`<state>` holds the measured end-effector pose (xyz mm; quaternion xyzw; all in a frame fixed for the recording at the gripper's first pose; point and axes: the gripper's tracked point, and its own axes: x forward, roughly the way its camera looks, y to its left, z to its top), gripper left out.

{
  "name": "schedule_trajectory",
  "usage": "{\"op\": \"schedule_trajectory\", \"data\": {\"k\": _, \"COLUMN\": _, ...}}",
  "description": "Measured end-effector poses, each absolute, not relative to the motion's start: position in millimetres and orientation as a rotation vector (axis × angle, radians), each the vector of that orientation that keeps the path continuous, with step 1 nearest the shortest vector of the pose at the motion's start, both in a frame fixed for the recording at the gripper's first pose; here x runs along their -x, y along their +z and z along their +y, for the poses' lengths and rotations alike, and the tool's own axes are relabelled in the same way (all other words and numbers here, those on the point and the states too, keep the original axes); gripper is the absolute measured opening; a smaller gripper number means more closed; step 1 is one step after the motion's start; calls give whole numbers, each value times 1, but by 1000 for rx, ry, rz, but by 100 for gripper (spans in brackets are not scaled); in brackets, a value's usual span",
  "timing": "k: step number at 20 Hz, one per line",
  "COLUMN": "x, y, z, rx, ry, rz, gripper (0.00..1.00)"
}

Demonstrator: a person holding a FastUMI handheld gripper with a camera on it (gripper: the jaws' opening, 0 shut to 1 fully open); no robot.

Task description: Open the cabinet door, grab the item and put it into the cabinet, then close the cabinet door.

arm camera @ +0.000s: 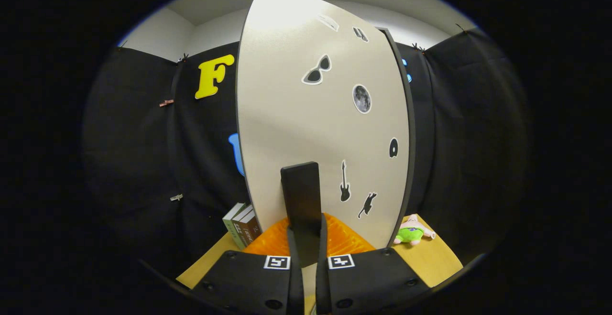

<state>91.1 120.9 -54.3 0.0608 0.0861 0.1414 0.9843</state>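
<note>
The fingers point(306, 253) are drawn in narrow around the handle point(302, 200), a dark upright bar on the cabinet door point(296, 114). Both fingers press against its lower end, one on each side, so the handle is held between them.

The door fills the scene just beyond the fingers. It is a pale panel with a dark edge, and it carries several stickers: sunglasses point(317, 71) high up, a moon point(362, 98) to their right and lower, a small dark disc point(393, 147) lower right, a guitar point(344, 182) just right of the handle, and a cat point(367, 205) right of the guitar's base.

An orange ribbed mat point(344, 241) lies on the table point(430, 262) at the foot of the door, right behind the fingers. Left of the mat, a few books point(241, 231) stand leaning beside the door's left edge. On the right, past the door's dark edge, a plush toy point(411, 233) in pink and green lies on the table, well apart from the fingers. Whether the door stands ajar or closed cannot be told.
</note>
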Motion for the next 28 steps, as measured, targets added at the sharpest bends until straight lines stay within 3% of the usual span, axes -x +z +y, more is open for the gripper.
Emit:
{"op": "schedule_trajectory", "data": {"k": 23, "x": -59, "y": -49, "z": 2, "rx": -198, "ry": -2, "rz": 157, "gripper": 11}}
{"op": "schedule_trajectory", "data": {"k": 28, "x": -56, "y": -39, "z": -20, "rx": -122, "ry": -118, "rz": 122, "gripper": 7}}
